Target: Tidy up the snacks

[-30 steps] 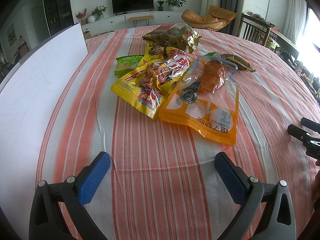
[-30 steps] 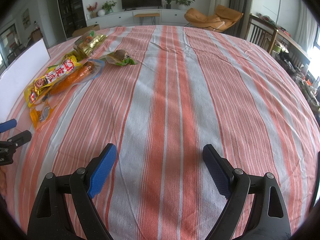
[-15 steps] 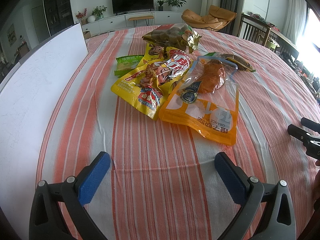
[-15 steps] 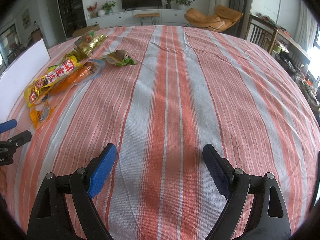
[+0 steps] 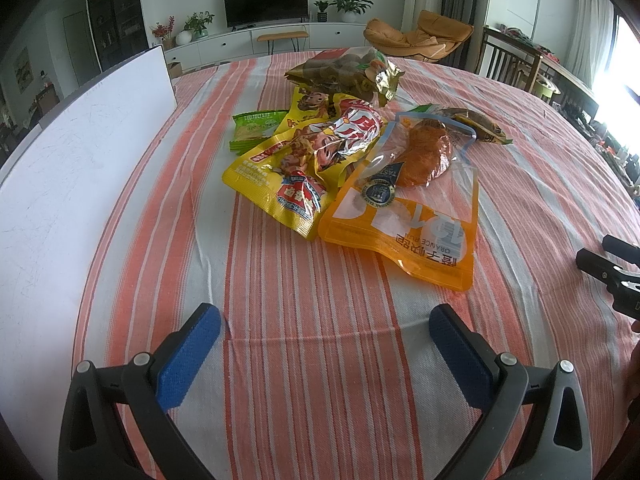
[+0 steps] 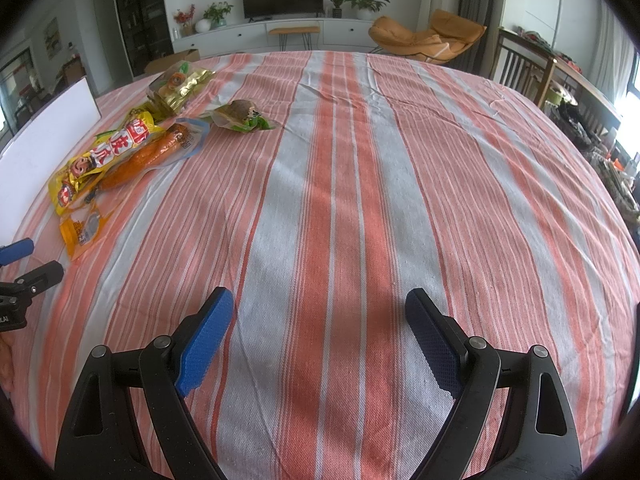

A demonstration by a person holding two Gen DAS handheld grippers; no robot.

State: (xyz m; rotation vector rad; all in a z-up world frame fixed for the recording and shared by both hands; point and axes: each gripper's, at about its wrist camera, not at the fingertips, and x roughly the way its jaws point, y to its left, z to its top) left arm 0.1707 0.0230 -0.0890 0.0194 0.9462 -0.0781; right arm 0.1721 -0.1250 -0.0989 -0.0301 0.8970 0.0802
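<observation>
Both grippers are held above a table covered by an orange-and-white striped cloth (image 5: 304, 360).

Left gripper (image 5: 324, 340): jaws released, spread wide, nothing between them. The blue pads (image 5: 188, 360) frame bare cloth at the near edge of the left wrist view.

Right gripper (image 6: 320, 332): jaws released, spread wide, nothing between them. Below it lies only bare striped cloth. In the left wrist view, part of this gripper shows at the right edge.

Snack pile: all packets lie together on the cloth, beyond the left gripper and well apart from both grippers.
- Orange pouch (image 5: 408, 220): nearest item, lying flat, with a clear window showing an orange-brown food piece at its far end.
- Yellow packet (image 5: 296, 172): just left of the orange pouch, touching it; its right edge overlaps the pouch.
- Small green packet (image 5: 256, 124): left and farther, partly under the yellow packet.
- Gold-trimmed bag (image 5: 348, 74): farthest item, with dark contents visible through the film.
- Small dark packet with green edge (image 5: 472, 122): to the right, beside the far end of the orange pouch.

White board (image 5: 72, 168): stands along the left side of the table, apart from the pile.

In the right wrist view the pile appears at far left, with the right half of the cloth unoccupied.
</observation>
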